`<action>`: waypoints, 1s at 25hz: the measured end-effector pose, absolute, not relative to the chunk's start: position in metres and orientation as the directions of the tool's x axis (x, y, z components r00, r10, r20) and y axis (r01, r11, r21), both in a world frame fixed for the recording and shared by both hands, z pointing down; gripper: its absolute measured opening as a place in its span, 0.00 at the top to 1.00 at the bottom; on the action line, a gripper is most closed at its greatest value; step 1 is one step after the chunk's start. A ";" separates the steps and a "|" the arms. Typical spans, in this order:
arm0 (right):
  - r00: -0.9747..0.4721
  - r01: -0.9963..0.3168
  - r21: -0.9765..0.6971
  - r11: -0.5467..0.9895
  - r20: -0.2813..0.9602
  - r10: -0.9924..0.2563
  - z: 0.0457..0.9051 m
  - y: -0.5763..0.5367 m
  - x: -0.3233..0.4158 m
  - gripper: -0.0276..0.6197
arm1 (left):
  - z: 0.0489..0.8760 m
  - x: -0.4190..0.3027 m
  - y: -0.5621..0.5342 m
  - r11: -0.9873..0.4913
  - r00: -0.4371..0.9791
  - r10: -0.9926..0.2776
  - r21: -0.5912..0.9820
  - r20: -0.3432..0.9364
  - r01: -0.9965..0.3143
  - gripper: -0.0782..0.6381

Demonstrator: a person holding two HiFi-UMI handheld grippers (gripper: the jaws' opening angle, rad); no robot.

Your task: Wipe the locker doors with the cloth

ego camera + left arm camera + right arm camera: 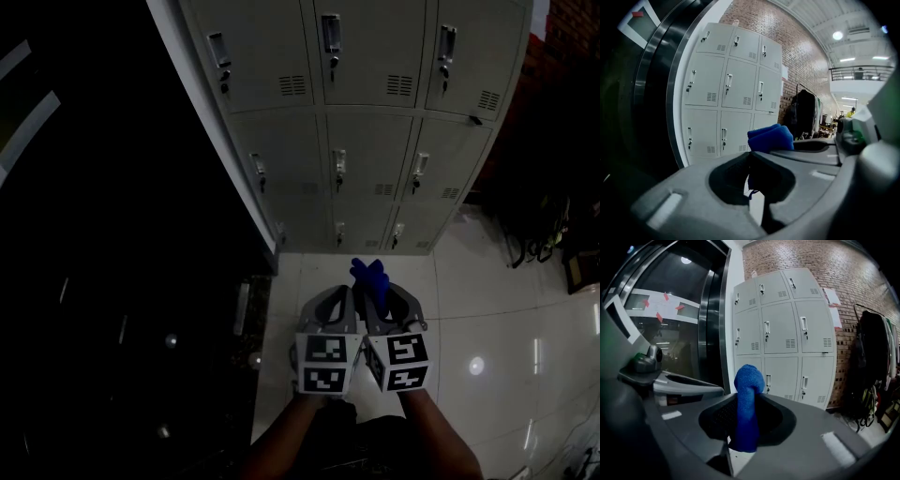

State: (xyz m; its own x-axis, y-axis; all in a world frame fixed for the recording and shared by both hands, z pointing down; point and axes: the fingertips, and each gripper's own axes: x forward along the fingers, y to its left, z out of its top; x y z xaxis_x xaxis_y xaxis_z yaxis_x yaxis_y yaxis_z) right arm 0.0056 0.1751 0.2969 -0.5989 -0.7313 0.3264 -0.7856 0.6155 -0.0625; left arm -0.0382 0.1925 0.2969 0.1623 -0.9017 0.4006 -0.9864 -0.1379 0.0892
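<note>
Grey metal lockers (pixel 375 122) stand ahead, three columns of doors with small handles, also seen in the left gripper view (pixel 726 89) and the right gripper view (pixel 787 329). My right gripper (pixel 394 309) is shut on a blue cloth (pixel 370 279), which sticks up out of its jaws (pixel 747 404). Pressed against it on the left, my left gripper (pixel 330 314) has its jaws together with only a thin slit between them (pixel 757 187). The cloth (pixel 771 138) shows just beyond its right jaw. Both grippers hang well short of the lockers, above the floor.
A dark glass wall with a metal frame (pixel 112 234) runs along the left of the lockers. A brick wall (pixel 862 282) is behind them. Dark clothes on a rack (pixel 876 362) and bags (pixel 539 239) stand at the right. Glossy white floor tiles (pixel 487 309) lie below.
</note>
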 end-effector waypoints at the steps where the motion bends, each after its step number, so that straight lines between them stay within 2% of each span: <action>1: -0.599 -0.786 -0.056 0.616 0.321 -0.734 0.295 0.168 -0.002 0.83 | 0.295 -0.044 0.185 -0.141 0.166 -0.904 0.092 0.394 -0.986 0.89; 9: -0.608 -0.780 -0.043 0.624 0.289 -0.740 0.290 0.104 -0.041 0.82 | 0.295 -0.077 0.127 -0.145 0.175 -0.910 0.107 0.377 -0.984 0.89; 25: -0.655 -0.748 -0.010 0.664 0.175 -0.735 0.279 -0.105 -0.106 0.83 | 0.287 -0.139 -0.052 -0.034 0.064 -0.926 0.087 0.372 -0.996 0.89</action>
